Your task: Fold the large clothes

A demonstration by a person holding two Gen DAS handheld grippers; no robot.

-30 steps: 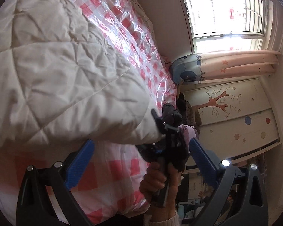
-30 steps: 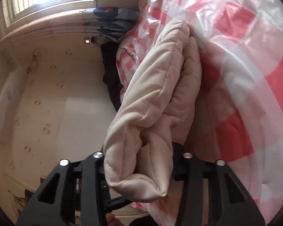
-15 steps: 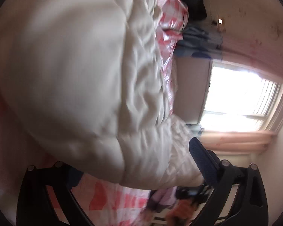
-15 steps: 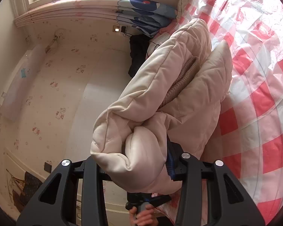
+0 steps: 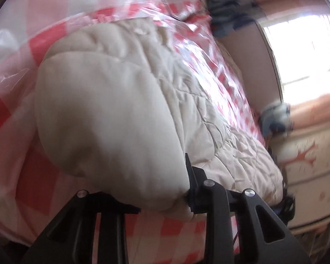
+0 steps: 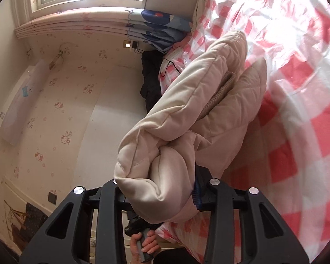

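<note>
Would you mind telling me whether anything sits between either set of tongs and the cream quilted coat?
Nothing visible does. The left tongs are closing with a fold of the cream quilted coat already between them, and the right tongs grip its bunched end directly.

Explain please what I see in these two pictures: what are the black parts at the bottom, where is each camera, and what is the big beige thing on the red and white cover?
No robot is here. A person holds one hand tool in each hand, and each tool ends in a two-finger claw with a wide-angle camera just behind it. That is why the pictures look round and bent, and why black fingers stand at the bottom.

One picture looks along the left claw, the other along the right claw. At the bottom of the right picture you can see a hand on a tool handle.

The beige thing is a padded quilted jacket. It lies on a bed with a red and white checked cover under shiny clear plastic.

The right claw is clamped on a bunched fold of the jacket. The left claw is closing, and a thick edge of the jacket is between its fingers.
</note>
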